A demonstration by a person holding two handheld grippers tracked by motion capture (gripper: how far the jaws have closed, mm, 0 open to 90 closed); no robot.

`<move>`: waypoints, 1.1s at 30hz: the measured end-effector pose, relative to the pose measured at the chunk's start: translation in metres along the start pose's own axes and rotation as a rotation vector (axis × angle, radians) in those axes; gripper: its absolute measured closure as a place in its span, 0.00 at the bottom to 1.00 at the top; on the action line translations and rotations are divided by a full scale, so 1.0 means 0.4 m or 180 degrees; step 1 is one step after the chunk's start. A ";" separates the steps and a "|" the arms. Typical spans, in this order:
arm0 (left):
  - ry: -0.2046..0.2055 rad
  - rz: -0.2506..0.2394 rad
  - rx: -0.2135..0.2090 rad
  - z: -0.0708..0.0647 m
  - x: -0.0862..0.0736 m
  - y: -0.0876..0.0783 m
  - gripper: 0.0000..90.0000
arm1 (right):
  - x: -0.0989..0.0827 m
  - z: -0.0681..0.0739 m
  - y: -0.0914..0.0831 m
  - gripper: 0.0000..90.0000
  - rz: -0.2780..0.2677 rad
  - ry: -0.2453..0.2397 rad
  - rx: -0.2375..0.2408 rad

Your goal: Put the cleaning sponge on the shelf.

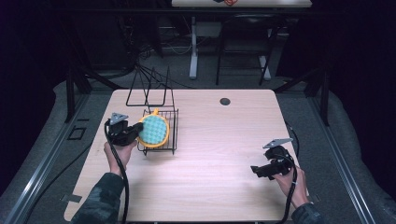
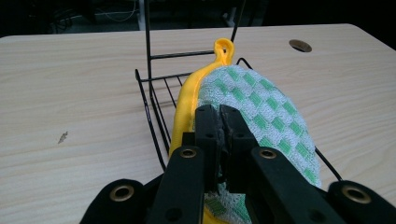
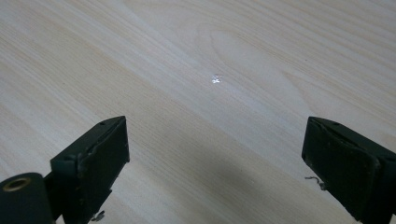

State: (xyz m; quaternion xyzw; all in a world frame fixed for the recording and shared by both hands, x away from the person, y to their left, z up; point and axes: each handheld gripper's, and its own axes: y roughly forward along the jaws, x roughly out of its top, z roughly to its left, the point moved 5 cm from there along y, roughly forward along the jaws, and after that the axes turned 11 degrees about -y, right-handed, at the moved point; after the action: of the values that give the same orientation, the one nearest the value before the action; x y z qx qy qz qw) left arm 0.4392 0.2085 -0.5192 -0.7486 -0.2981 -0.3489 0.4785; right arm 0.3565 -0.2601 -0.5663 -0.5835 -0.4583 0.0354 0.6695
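Observation:
A round yellow-rimmed scrubber with a green-and-white checked pad [image 1: 154, 129] stands on edge in a black wire rack [image 1: 169, 138] at the table's left. My left gripper [image 1: 138, 127] is shut on its near edge. In the left gripper view the jaws [image 2: 222, 122] pinch the checked pad [image 2: 264, 112] beside the yellow rim [image 2: 187, 100], whose hanging loop points away. My right gripper [image 1: 256, 171] hovers low over bare wood at the table's right front, open, its fingers [image 3: 93, 161] wide apart with nothing between them.
The rack's tall wire back [image 1: 147, 88] rises behind the scrubber. A dark round grommet hole [image 1: 225, 101] sits near the table's far edge. Bare wooden table [image 1: 219, 140] spreads between the two grippers. Table legs and cables stand on the floor beyond.

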 end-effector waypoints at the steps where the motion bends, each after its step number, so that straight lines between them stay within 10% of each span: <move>1: -0.0010 0.0001 0.0000 0.001 0.000 0.003 0.97 | 0.000 0.000 0.001 0.08 0.0003 -0.0004 0.0002; 33: -0.0294 0.0281 0.0208 0.030 -0.037 0.125 0.95 | -0.003 0.001 0.001 0.08 0.0005 0.0013 0.0019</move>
State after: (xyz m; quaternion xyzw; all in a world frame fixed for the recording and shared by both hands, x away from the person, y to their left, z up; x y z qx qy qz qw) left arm 0.4727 0.1999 -0.5600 -0.7604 -0.2978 -0.2826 0.5033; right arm 0.3559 -0.2603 -0.5674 -0.5819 -0.4564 0.0362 0.6721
